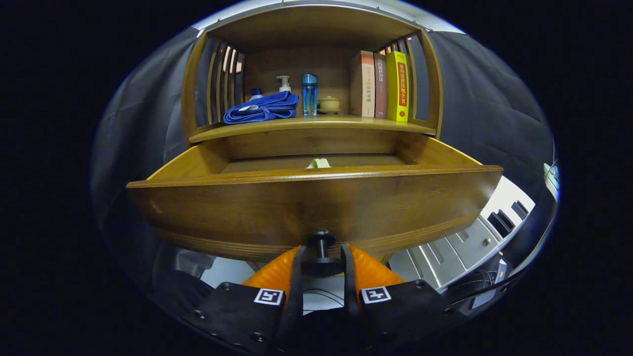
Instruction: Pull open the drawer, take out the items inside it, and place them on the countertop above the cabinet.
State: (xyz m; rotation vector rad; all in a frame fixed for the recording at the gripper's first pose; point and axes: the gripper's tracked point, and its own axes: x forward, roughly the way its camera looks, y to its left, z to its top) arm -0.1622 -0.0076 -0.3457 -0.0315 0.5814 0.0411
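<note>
A wooden drawer (316,207) stands pulled out of its cabinet toward me. Its dark round knob (321,259) sits between my two fingers, and my gripper (321,257) is shut on that knob, one finger pressing each side. Inside the drawer a pale item (318,163) just peeks over the front panel; the rest of the inside is hidden. Above the drawer runs the wooden countertop (316,123), which carries a folded blue cloth (262,109), a white pump bottle (284,83), a blue bottle (309,94), a small lidded pot (329,104) and three upright books (381,85).
The countertop sits in a wooden alcove with slatted side walls (222,79) and a roof overhead. Free shelf room lies along the front edge ahead of the bottles. Below right stands a grey-white unit (474,237) with cables.
</note>
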